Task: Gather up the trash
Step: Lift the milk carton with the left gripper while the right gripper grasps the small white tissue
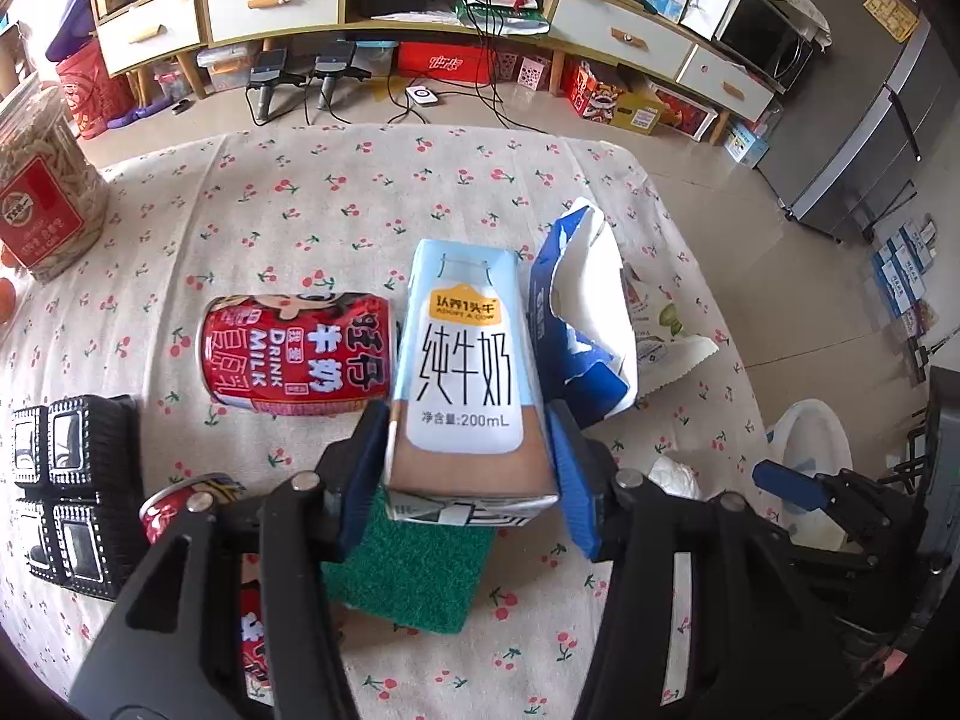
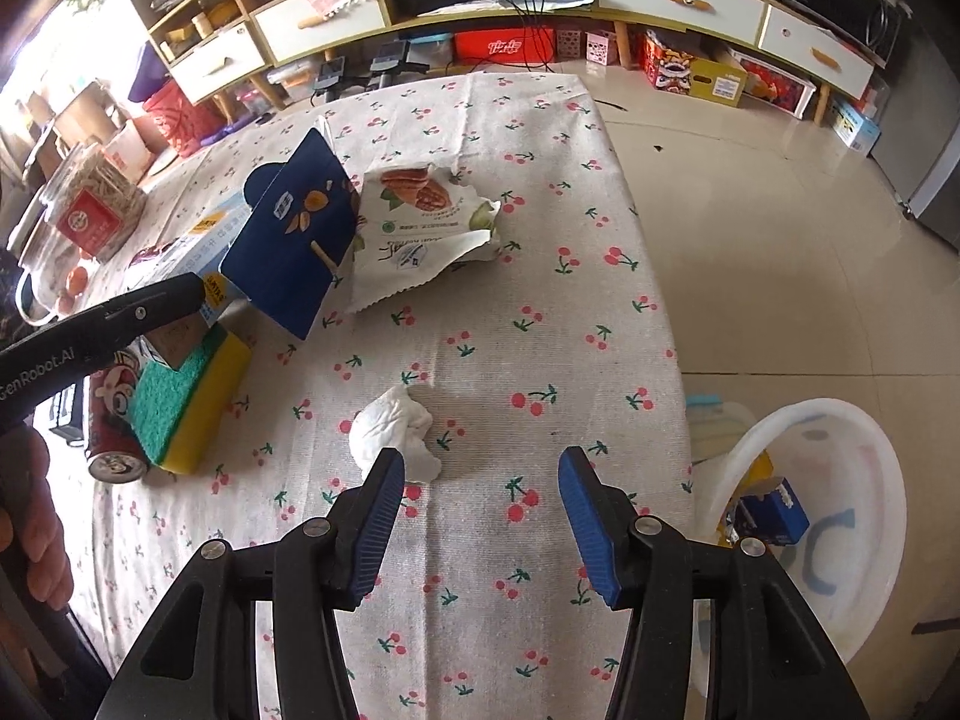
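A pale blue milk carton [image 1: 462,360] lies on a green sponge [image 1: 408,570], and my left gripper [image 1: 468,468] is shut on it, a blue pad against each side. A red milk can [image 1: 294,354] lies to its left, a torn dark blue carton [image 1: 576,324] and a snack wrapper [image 1: 660,330] to its right. In the right wrist view my right gripper [image 2: 480,516] is open over the cherry-print tablecloth [image 2: 540,240]. A crumpled white tissue [image 2: 396,426] lies just beyond its left fingertip [image 2: 384,480], outside the jaws. The blue carton [image 2: 300,240] and wrapper [image 2: 420,222] lie further off.
A white plastic bin [image 2: 888,480] with scraps inside stands on the floor past the table's right edge. A second red can [image 2: 114,438], a black tray [image 1: 66,480] and a clear snack jar [image 1: 42,192] sit on the table's left side. A person's hand [image 2: 30,516] holds the left gripper.
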Demonstrator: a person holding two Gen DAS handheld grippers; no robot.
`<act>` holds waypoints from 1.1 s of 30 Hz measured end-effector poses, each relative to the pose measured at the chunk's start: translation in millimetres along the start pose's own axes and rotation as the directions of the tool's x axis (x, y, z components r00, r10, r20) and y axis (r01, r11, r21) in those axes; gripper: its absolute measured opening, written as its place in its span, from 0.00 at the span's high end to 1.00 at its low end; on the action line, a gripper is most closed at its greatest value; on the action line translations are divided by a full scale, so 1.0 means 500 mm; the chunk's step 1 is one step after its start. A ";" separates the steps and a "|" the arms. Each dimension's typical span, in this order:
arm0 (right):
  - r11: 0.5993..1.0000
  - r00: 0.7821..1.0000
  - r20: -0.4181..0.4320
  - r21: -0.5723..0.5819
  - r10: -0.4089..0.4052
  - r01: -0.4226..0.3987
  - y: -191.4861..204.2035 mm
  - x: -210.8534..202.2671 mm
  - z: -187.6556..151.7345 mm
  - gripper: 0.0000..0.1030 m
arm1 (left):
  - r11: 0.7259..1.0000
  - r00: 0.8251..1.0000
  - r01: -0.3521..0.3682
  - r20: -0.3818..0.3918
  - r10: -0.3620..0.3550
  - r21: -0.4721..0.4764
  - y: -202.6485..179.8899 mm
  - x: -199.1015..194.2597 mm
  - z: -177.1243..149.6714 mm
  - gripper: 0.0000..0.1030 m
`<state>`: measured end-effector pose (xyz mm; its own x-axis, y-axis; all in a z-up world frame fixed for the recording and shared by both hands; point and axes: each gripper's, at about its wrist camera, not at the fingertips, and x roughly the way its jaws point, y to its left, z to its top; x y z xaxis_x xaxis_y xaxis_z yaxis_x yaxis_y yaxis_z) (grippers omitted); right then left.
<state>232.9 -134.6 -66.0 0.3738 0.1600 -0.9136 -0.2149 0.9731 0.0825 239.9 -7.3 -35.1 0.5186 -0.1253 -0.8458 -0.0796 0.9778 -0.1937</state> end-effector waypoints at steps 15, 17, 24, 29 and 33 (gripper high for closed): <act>1.000 1.000 -0.003 -0.023 0.019 -0.019 0.031 0.022 -0.003 0.47 | 0.988 0.992 0.121 0.048 -0.117 -0.098 0.078 -0.112 -0.072 0.48; 0.999 1.000 -0.003 -0.032 0.007 -0.007 0.041 0.031 -0.003 0.52 | 0.984 0.990 0.140 0.044 -0.136 -0.111 0.078 -0.114 -0.085 0.48; 0.997 0.998 0.024 -0.049 0.055 -0.054 0.061 0.008 -0.010 0.84 | 0.979 0.985 0.168 0.051 -0.164 -0.112 0.072 -0.132 -0.106 0.48; 0.997 0.996 0.044 -0.022 0.079 -0.079 0.052 -0.018 -0.018 0.85 | 0.976 0.983 0.175 0.076 -0.166 -0.132 0.069 -0.143 -0.113 0.48; 0.995 0.993 0.064 -0.008 0.102 -0.102 0.049 -0.041 -0.026 0.85 | 0.971 0.980 0.196 0.063 -0.189 -0.137 0.056 -0.137 -0.119 0.48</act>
<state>208.4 -116.2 -50.6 0.4071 0.2686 -0.8730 -0.2590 0.9505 0.1717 151.6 18.8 -12.4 0.5766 -0.2972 -0.7610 -0.0924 0.9018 -0.4222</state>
